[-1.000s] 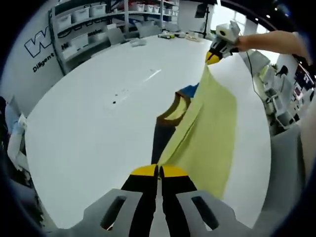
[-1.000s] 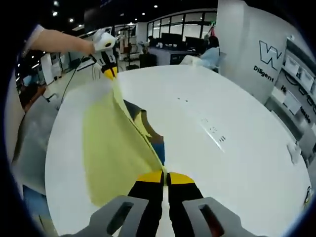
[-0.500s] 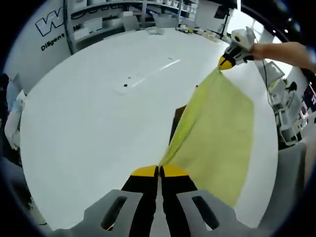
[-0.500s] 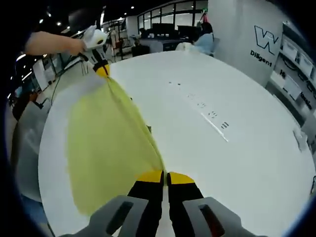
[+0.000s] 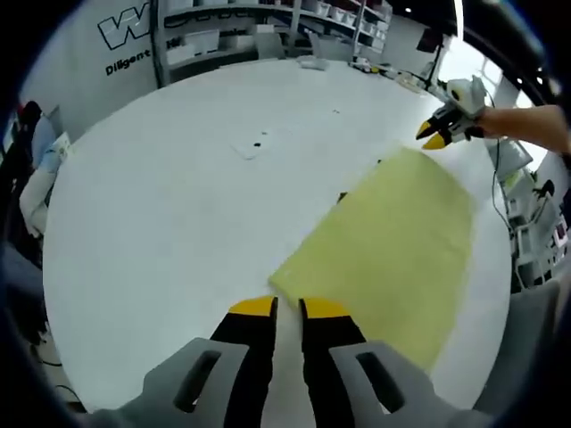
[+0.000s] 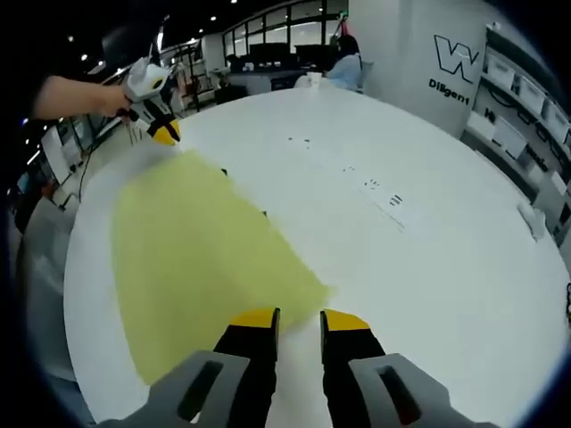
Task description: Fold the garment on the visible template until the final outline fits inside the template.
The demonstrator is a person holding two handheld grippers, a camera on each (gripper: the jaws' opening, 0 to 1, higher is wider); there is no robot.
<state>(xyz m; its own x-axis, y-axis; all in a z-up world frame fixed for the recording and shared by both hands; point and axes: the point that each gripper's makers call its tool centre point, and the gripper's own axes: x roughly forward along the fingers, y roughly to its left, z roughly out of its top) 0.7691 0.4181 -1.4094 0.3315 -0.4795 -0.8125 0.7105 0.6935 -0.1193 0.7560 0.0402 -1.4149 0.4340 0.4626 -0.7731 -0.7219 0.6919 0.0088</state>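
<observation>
Yellow garment [image 5: 393,241] is lying flat on the white surface [image 5: 161,205], soft and limp; both grippers [image 5: 287,308] [image 6: 299,314] are hovering open, corners at 12 o'clock looking graspable.

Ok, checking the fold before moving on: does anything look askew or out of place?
Nothing stands out. The yellow garment lies flat on the white table, with both hand-held grippers open and clear of it.

A wide white worktop [image 5: 161,205] carries small dark marks [image 5: 258,144] near its middle. Behind it stand shelves [image 5: 259,27] with white bins, and a wall [image 5: 89,53] bears large lettering [image 6: 452,67]. A seated person [image 6: 343,62] is at the far end.
</observation>
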